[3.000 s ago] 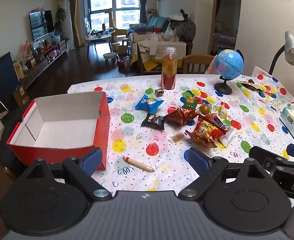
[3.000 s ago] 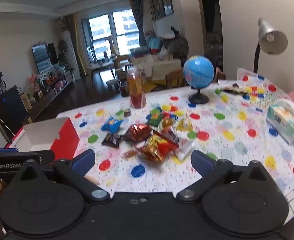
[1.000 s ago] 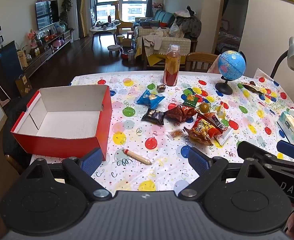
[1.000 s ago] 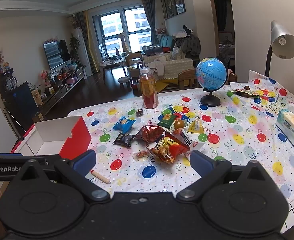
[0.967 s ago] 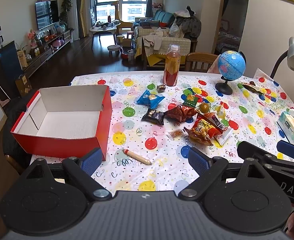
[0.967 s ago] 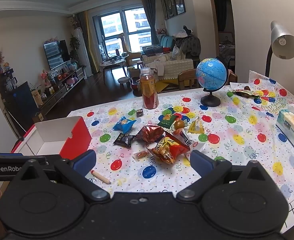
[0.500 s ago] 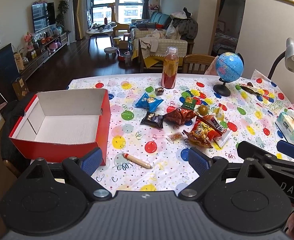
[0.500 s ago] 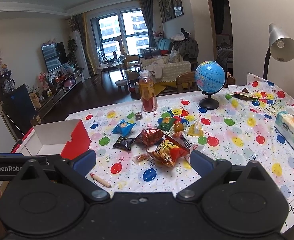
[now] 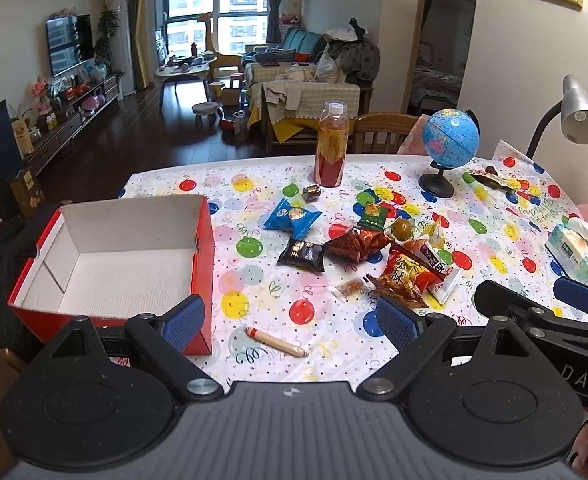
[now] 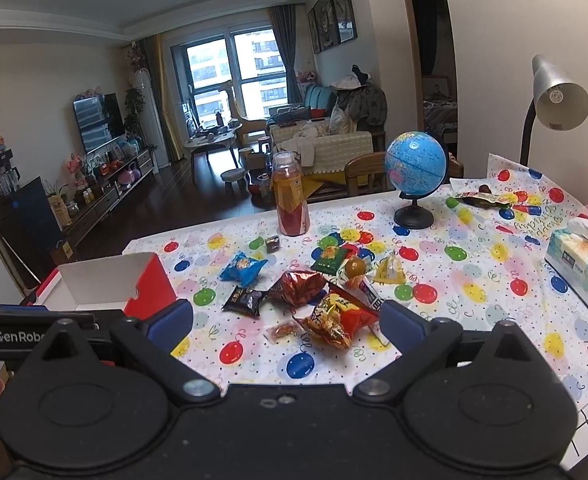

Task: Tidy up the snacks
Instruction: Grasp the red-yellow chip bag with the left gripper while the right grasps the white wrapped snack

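Nothing is picked yet: both the left gripper (image 9: 290, 316) and right gripper (image 10: 286, 320) hover released, jaws spread. The crinkled orange-red snack bag (image 10: 335, 318), just ahead between the right jaws, wants grasping, then the empty red cardboard box (image 9: 110, 256).

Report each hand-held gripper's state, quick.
Left hand-held gripper: open, holding nothing.
Right hand-held gripper: open, holding nothing.

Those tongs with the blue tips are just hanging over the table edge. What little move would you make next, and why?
Probably ease the right tongs forward and down onto the orange chip bag. Both they and the left tongs are open and hold nothing, the red box is empty, and all the snacks lie loose on the tablecloth. That bag sits nearest, right between the right tongs' tips.
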